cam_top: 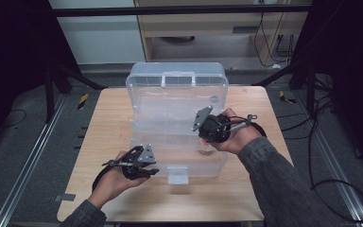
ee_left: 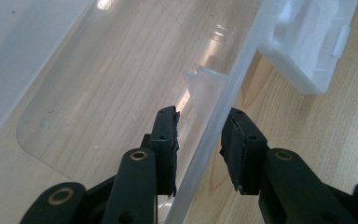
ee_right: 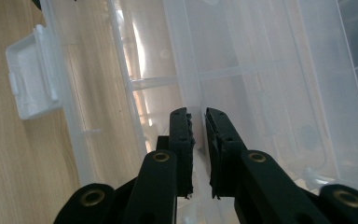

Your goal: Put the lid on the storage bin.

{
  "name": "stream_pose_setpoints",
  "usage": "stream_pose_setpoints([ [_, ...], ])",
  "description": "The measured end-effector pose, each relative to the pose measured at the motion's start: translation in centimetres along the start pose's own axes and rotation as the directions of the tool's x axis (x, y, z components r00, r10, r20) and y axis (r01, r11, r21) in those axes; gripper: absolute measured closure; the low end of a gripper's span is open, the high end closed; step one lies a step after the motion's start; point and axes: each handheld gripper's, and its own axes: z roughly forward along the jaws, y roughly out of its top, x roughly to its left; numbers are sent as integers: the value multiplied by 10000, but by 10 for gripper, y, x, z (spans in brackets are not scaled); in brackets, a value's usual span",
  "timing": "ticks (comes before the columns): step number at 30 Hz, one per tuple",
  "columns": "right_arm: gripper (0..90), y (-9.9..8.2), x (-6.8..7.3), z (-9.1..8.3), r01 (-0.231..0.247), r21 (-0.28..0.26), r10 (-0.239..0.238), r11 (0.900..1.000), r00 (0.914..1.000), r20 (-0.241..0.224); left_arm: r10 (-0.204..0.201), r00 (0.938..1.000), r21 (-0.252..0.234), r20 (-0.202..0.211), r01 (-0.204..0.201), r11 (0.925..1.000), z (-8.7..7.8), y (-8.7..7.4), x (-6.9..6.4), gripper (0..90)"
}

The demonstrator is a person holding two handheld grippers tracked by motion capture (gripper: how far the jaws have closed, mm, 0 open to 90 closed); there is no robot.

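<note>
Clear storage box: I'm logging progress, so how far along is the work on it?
Done: the lid stands open, front latch released. In hand: the left hand-held gripper straddles the front wall with jaws apart; the right hand-held gripper looks pinched on a clear partition inside. Left: judging by this, the partition is not yet lifted out.

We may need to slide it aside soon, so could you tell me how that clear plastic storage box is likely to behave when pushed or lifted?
The clear plastic box looks thin-walled with little inside, so probably light. On the smooth wooden table it would likely slide easily. Its open lid may flop or swing when lifted.
</note>
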Motion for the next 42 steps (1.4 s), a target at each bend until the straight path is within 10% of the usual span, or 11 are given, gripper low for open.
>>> stream_pose_setpoints([
  [13, 808, -1, -1, 0, -50, -60, 50, 10000, 10000, -26, -295, 9993, -326, -213, 288, 9991, -9, -4, 0, 500],
  [23, 808, -1, -1, 0, -55, -74, 55, 10000, 10000, -23, -884, 9961, -1443, -12, 873, 9857, -51, -12, 1, 463],
  [32, 808, -2, 0, 0, -14, -78, 14, 10000, 10000, 4, -1267, 9914, -1509, -318, 1205, 9812, -90, -18, 14, 568],
  [42, 808, -4, 4, 0, -83, -163, 83, 9998, 10000, -1, -2487, 9630, -2346, -1036, 2193, 9470, -132, -19, 52, 800],
])
